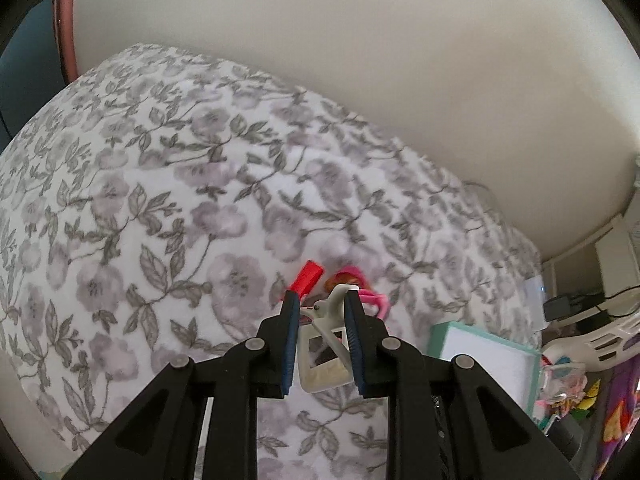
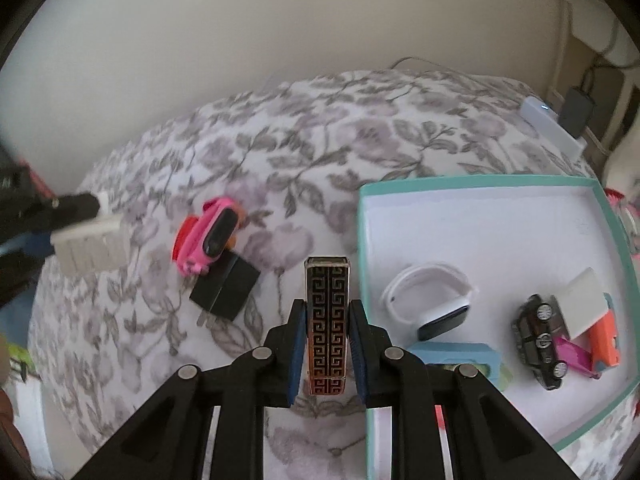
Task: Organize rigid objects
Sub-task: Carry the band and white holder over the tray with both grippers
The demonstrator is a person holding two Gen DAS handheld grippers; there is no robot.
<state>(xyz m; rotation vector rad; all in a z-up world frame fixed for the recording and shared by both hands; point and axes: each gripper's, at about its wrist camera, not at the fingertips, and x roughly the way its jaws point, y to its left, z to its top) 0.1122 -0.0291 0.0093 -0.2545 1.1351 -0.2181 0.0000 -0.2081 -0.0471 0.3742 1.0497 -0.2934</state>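
Note:
My left gripper [image 1: 322,300] is shut on a white hair claw clip [image 1: 324,360], held above the floral bedspread; the same clip [image 2: 90,244] shows at the left in the right wrist view. My right gripper [image 2: 326,308] is shut on a black and gold patterned lighter [image 2: 326,320], left of the teal-rimmed white box [image 2: 480,184]. A pink watch band [image 2: 212,236] and a black plug adapter [image 2: 226,288] lie on the bedspread. In the box lie a white band [image 2: 430,296], a black toy car [image 2: 540,340], a white block [image 2: 582,304] and orange and pink pieces [image 2: 604,340].
A red piece [image 1: 308,276] and pink items [image 1: 360,280] lie beyond the left fingers. The teal box [image 1: 480,348] shows at the right there. A white device [image 2: 548,124] and black charger [image 2: 576,112] sit at the bed's far right. The wall stands behind.

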